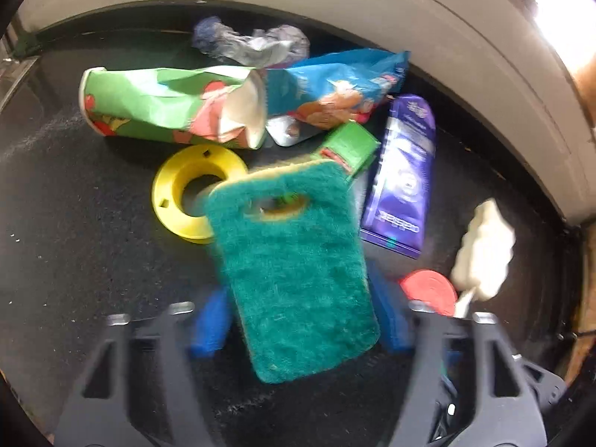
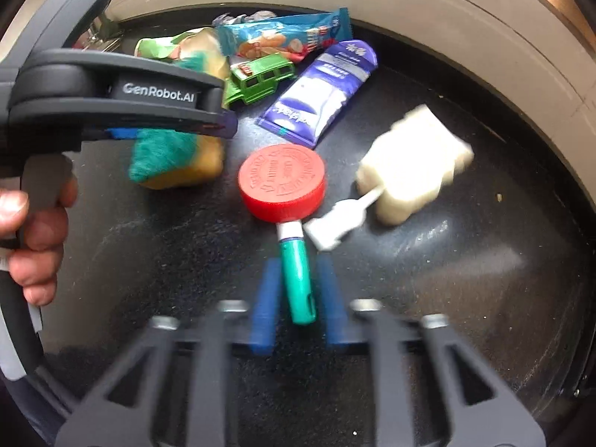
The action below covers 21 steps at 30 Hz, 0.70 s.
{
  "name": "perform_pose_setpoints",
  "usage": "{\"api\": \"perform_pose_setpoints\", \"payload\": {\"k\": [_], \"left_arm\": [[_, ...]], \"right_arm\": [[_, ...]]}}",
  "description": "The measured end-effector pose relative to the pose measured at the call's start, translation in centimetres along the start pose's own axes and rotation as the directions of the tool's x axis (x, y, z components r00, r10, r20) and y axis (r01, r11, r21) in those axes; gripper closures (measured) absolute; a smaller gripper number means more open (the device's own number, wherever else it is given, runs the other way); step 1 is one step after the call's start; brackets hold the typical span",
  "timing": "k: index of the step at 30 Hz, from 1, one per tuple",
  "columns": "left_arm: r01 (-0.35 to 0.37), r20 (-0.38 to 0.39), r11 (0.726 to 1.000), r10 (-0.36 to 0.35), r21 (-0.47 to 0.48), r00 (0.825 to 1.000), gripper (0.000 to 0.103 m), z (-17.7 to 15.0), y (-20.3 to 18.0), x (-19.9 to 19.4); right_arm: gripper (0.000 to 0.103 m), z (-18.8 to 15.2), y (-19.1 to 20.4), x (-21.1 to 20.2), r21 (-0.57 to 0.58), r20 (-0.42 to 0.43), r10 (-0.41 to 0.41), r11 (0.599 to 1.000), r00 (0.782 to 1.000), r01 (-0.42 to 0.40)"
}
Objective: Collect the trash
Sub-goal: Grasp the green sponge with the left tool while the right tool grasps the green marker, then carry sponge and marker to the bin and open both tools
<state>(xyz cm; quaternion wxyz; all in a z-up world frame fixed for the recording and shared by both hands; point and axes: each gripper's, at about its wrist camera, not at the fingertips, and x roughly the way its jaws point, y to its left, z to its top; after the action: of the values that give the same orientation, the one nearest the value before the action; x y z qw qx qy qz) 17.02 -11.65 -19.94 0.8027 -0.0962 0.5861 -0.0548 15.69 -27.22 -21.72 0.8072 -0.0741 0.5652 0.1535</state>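
My left gripper (image 1: 298, 320) is shut on a green-and-yellow sponge (image 1: 294, 264), held above the black table; it also shows in the right wrist view (image 2: 175, 156). My right gripper (image 2: 300, 294) is partly open around a green marker (image 2: 296, 279) lying on the table, its blue fingers (image 2: 266, 298) apart from it on both sides. Trash ahead: a crushed green paper cup (image 1: 167, 106), a blue snack wrapper (image 1: 335, 85), a purple chocolate wrapper (image 1: 404, 175), crumpled plastic (image 1: 253, 43), a red lid (image 2: 283, 182).
A yellow plastic ring (image 1: 186, 193) and a green toy car (image 2: 260, 78) lie among the trash. A white foam brush (image 2: 406, 171) lies at the right. A pale curved rim (image 1: 447, 37) borders the black table (image 1: 74, 242) at the back and right.
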Motion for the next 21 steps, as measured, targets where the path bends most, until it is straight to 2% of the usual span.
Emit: {"api": "perform_pose_setpoints", "payload": {"k": [3,8,15,21], "left_arm": [[0.017,-0.007,1.0,-0.018,-0.011,1.0,0.046,-0.4,0.4,-1.0],[0.006,0.029,0.998,-0.008,0.059,1.0,0.046,-1.6,0.4,-3.9],[-0.01,0.072,0.993,0.002,0.119,0.997,0.046,-4.8,0.8,-7.6],[-0.014,0.065,0.989,0.004,0.146,0.998,0.046,-7.8,2.9,-9.0]], "right_arm": [[0.088,-0.4,0.3,-0.6,0.002,-0.007,0.012,1.0,1.0,-0.012],[0.089,-1.2,0.7,-3.3,0.022,0.013,0.018,1.0,1.0,-0.018],[0.089,-3.6,2.0,-7.3,0.046,0.047,0.003,0.999,0.999,-0.005],[0.089,-6.3,1.5,-8.0,0.124,0.028,0.013,0.992,1.0,-0.016]]}}
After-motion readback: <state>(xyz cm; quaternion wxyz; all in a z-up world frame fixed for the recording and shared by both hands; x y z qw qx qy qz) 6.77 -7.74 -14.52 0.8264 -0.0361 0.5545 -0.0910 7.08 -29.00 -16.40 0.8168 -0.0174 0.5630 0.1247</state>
